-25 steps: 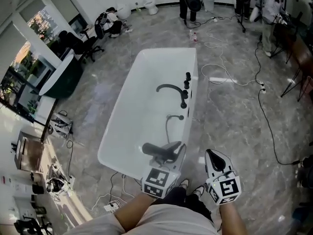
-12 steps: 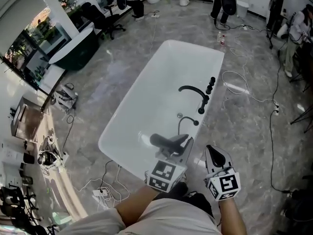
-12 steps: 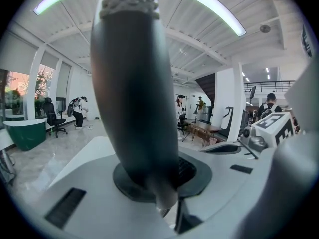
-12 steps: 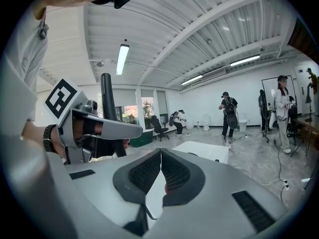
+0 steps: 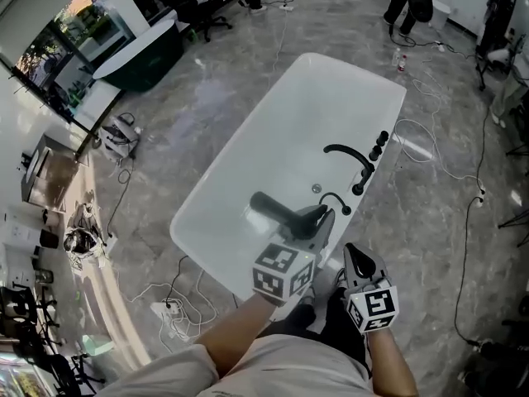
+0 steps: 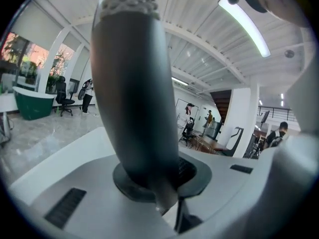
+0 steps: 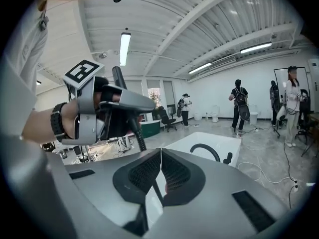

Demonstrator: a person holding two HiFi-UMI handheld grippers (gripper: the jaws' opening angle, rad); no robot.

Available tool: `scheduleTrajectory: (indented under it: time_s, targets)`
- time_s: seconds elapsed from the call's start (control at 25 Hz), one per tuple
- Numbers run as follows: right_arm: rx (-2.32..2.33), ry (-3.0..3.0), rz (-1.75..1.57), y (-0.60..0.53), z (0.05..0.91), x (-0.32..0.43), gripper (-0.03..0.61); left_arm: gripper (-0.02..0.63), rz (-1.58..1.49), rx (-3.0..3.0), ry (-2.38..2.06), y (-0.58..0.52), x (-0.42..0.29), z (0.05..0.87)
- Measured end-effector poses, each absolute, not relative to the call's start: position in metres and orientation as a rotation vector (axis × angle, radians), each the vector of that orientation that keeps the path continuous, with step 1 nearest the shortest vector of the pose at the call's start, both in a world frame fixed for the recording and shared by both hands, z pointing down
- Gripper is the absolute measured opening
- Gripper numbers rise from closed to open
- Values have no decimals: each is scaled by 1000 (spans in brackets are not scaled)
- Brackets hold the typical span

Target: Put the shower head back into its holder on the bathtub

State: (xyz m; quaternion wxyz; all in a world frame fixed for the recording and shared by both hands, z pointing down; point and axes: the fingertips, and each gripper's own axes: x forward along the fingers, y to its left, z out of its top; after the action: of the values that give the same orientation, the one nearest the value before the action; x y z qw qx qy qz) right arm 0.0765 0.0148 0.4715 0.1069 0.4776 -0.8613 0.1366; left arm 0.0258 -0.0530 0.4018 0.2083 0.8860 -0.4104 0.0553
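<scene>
carrying step. head view: dark grey shower head (image 5: 277, 212) clamped in left gripper (image 5: 318, 224), centre frame, over white bathtub (image 5: 207, 205). left gripper view: jaws tight on it. right gripper view: right gripper (image 7: 160, 176) closed, empty. next: aligning with rim holder.

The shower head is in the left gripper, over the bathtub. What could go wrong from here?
1. The left gripper holds the shower head near one end; the long part sticks out sideways, so it may twist in the jaws or drop into the bathtub.
2. Its hose loops close to the spout and may snag there.
3. The right gripper is shut and empty, not ready to help.
</scene>
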Motion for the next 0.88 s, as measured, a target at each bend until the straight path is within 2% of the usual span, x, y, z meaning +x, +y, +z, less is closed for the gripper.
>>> scheduleTrajectory:
  time_s: [0.32,0.88]
  targets:
    - [1250,-2531,385,-11,518,59,15,51,-121,2217,-1116,-89,-7,393]
    - [1072,-2455,299,-44,597,47,20,51,-341,2056,-1102,-121,-31,371]
